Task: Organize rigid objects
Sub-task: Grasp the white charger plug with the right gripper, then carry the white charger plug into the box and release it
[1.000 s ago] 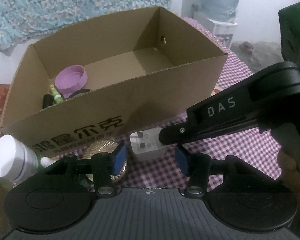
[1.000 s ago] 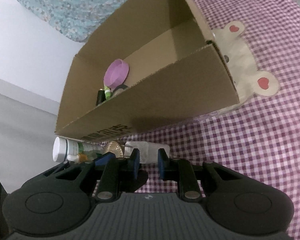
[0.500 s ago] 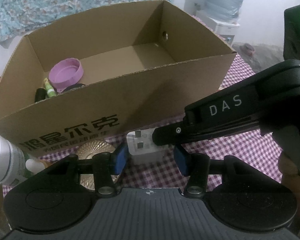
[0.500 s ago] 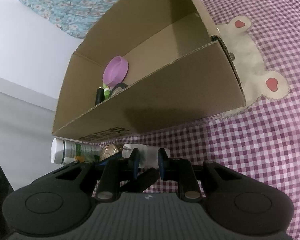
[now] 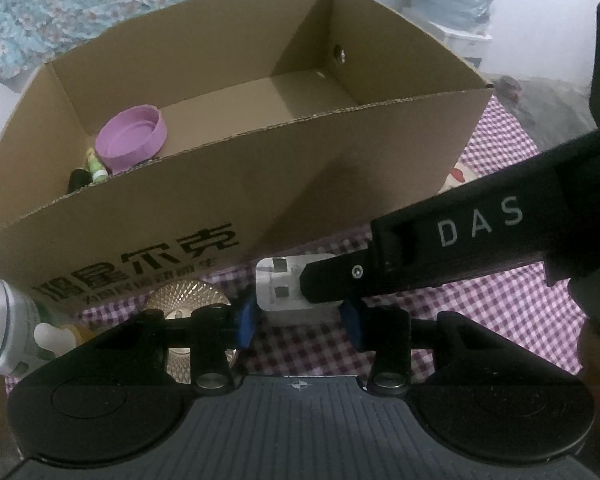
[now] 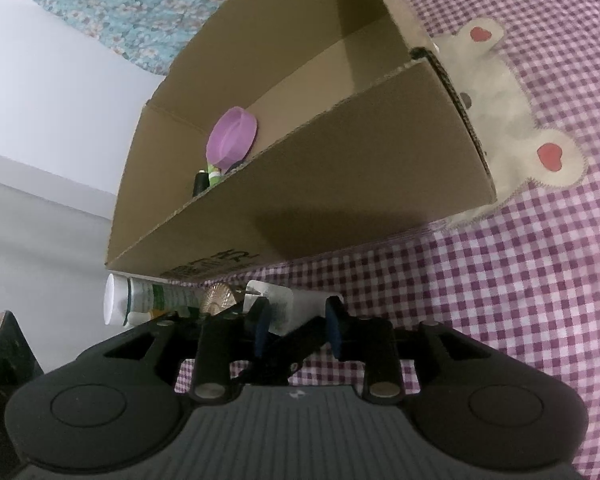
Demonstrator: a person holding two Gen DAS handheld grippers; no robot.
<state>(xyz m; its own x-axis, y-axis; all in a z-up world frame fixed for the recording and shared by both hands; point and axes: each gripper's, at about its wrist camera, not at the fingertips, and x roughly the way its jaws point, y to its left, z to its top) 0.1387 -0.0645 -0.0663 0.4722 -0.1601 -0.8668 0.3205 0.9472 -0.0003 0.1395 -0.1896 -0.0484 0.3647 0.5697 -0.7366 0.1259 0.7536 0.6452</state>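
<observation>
Box [image 5: 148,216] right half free; bottle [image 5: 4,320], disc [image 5: 184,294] crowd front wall

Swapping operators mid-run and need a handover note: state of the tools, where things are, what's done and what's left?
Left tool: jaws have just been closing around the white charger on the checked cloth. Whether they grip it yet is unclear.
Right tool: jaws have just been opening. One finger lies across the same charger, not gripping it.
Done: purple lid, small green tube and a black item are in the cardboard box.
Left: charger, gold faceted disc and white bottle are on the cloth in front of the box. They probably go in next, charger first.
</observation>
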